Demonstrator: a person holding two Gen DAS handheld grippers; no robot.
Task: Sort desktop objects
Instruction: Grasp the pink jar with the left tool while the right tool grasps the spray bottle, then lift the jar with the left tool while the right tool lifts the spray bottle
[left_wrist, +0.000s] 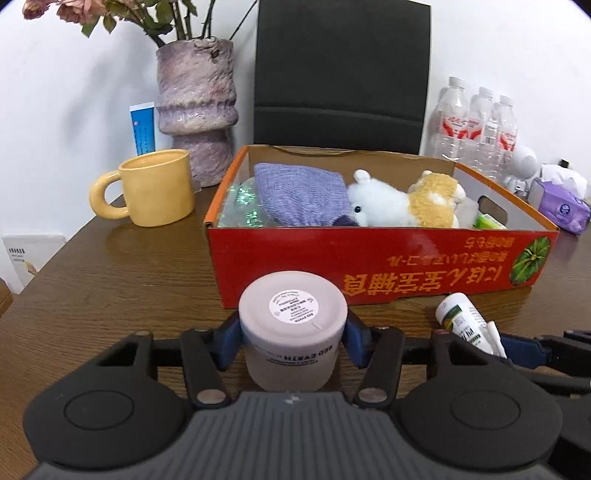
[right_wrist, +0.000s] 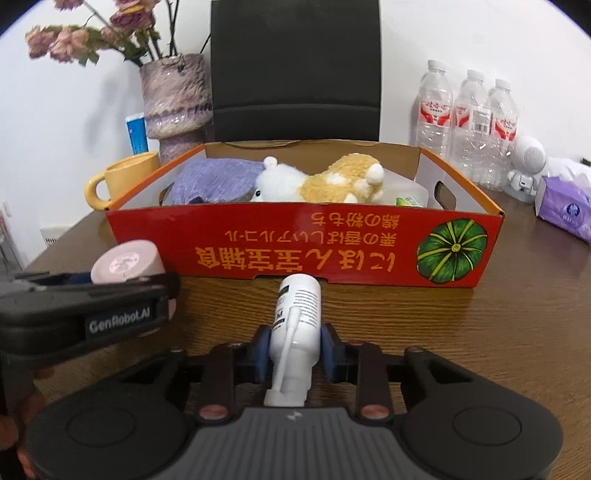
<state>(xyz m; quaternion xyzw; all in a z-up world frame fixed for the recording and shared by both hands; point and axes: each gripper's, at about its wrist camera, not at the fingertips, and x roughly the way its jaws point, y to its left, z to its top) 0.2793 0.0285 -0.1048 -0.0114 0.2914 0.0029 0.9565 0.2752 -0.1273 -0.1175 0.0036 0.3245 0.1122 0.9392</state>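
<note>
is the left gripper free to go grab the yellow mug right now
Probably not: the left gripper is already shut on the pink jar. The yellow mug stands unobstructed, left of the red box.

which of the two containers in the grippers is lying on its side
The white spray bottle in the right gripper lies flat on the table. The pink jar in the left gripper stands upright.

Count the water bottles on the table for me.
3. They stand in a row right of the box, by the wall: left bottle, middle bottle, right bottle. Another could hide behind them.
</note>
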